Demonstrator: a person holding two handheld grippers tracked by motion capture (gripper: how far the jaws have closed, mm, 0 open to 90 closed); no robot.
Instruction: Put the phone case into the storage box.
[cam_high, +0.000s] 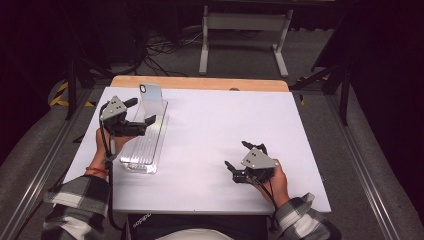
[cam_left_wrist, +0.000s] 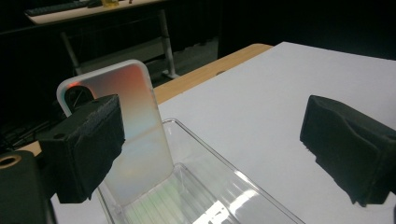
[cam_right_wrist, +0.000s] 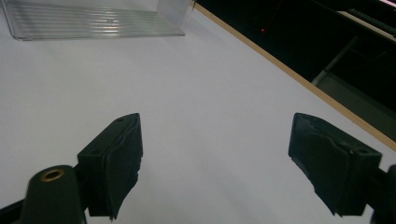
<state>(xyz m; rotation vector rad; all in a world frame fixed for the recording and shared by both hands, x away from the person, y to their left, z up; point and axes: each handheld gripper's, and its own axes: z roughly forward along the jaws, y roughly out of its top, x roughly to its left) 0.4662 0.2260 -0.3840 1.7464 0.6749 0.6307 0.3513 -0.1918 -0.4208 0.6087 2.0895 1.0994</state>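
High view: a person sits at a table covered by a white sheet (cam_high: 215, 145), forearms in plaid sleeves entering from the bottom. The left gripper (cam_high: 134, 112) hovers over a clear plastic tray (cam_high: 145, 150) that lies lengthwise on the left part of the sheet. A translucent phone case (cam_high: 151, 97) stands upright at the tray's far end, leaning against its end wall, probably so that it is easy to reach. The left gripper's jaws stand open, one on either side of the tray, close to the case. The right gripper (cam_high: 245, 157) rests low on the sheet at the right, well apart from the tray, jaws open and empty; it seems parked out of the way.

Left gripper view: the two black jaws are spread wide with nothing between them. The phone case (cam_left_wrist: 135, 135) rises just behind the left-hand jaw, its camera cutout at the top corner partly hidden by that jaw. The tray (cam_left_wrist: 205, 186) runs below. Whether the jaw touches the case cannot be told.

Right gripper view: the jaws are wide apart over the bare sheet (cam_right_wrist: 201, 93). The ribbed tray (cam_right_wrist: 93, 21) lies far off at the top.
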